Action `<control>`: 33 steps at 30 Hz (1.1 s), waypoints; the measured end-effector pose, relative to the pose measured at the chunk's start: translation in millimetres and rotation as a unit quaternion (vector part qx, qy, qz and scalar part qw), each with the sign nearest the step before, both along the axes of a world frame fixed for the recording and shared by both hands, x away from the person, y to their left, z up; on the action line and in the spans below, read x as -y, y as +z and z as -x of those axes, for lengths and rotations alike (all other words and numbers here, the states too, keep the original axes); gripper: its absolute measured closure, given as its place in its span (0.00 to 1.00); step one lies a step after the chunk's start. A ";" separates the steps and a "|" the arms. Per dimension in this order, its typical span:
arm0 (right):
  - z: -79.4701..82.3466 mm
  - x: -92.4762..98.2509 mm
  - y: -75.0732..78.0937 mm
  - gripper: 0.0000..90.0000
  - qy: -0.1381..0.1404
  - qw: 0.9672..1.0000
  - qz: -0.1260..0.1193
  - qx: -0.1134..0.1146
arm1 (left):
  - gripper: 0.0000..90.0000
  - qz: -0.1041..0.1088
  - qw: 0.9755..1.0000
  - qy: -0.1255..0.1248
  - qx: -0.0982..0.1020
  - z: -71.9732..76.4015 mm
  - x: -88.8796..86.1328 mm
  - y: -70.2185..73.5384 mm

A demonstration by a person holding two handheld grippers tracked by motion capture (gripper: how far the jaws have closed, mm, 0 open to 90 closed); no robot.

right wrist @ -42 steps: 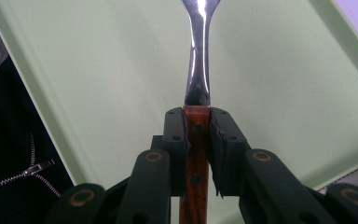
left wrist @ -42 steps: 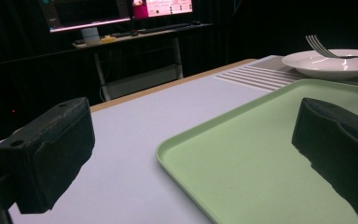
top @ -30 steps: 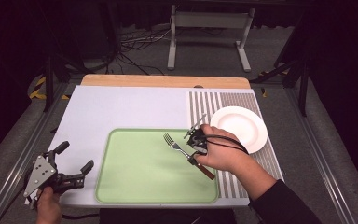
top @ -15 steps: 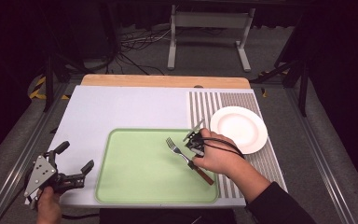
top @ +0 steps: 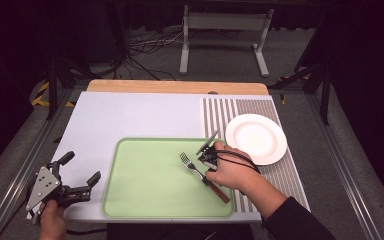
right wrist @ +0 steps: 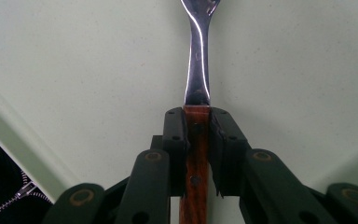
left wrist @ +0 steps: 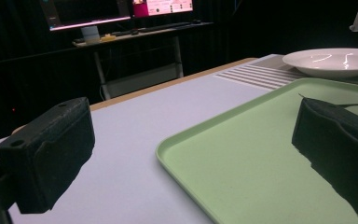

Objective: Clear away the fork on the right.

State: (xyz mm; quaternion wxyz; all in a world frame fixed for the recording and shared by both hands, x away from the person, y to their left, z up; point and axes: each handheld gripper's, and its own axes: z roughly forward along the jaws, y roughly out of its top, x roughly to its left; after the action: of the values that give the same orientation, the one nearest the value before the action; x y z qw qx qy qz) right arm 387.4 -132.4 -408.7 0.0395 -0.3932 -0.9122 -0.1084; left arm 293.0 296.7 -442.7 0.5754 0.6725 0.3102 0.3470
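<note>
A fork (top: 192,168) with a brown wooden handle points its tines to the far left, low over the right part of a green tray (top: 145,200). My right gripper (top: 206,172) is shut on the handle, and a hand covers most of it. In the right gripper view the jaws of my right gripper (right wrist: 197,123) clamp the wood just behind the fork's steel neck (right wrist: 197,70), with the tray (right wrist: 74,70) beneath. My left gripper (top: 81,168) is open and holds nothing at the table's front left corner. Its view (left wrist: 193,154) looks across the tray (left wrist: 242,154).
A white plate (top: 256,137) sits on a striped mat (top: 220,112) right of the tray, and the plate (left wrist: 331,63) is also in the left gripper view. A pale table sheet (top: 130,117) lies behind the tray, and a wooden strip (top: 175,86) runs along the far edge.
The right gripper has carried the fork slightly nearer to the tray's front edge. The left gripper has stayed in place.
</note>
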 end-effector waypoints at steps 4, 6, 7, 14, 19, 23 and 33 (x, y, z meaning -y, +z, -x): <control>1.0 0.2 -1.4 0.86 -0.011 1.000 0.001 -0.012 | 0.00 0.000 1.000 0.001 0.001 0.0 -0.2 0.1; 1.1 0.2 -2.1 0.86 -0.017 1.000 0.004 -0.013 | 0.00 -0.002 1.000 0.000 0.001 -0.1 -0.4 0.3; 1.3 0.3 -2.7 0.86 -0.021 1.000 0.005 -0.014 | 0.00 -0.002 1.000 0.000 0.001 -0.1 -0.3 0.3; 1.8 0.0 -4.2 0.86 -0.030 0.999 0.010 -0.020 | 0.00 -0.002 1.000 0.000 0.001 -0.1 -0.5 0.3; 2.6 -0.6 -4.3 0.86 -0.030 0.999 0.010 -0.022 | 0.00 -0.002 1.000 0.000 0.001 -0.1 -0.5 0.4; 3.9 -1.6 -4.8 0.83 -0.023 0.999 0.007 -0.023 | 0.00 -0.002 1.000 0.000 0.001 -0.1 -0.5 0.4; 3.3 2.1 3.9 0.64 -0.015 0.999 -0.028 0.013 | 0.00 -0.002 1.000 0.000 0.001 -0.1 -0.4 0.4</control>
State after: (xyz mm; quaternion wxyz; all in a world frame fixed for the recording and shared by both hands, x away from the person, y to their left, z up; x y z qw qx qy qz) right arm 384.1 -134.5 -404.8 0.0374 -0.4042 -0.9032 -0.1399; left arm 293.1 297.1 -442.3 0.5742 0.6734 0.3088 0.3485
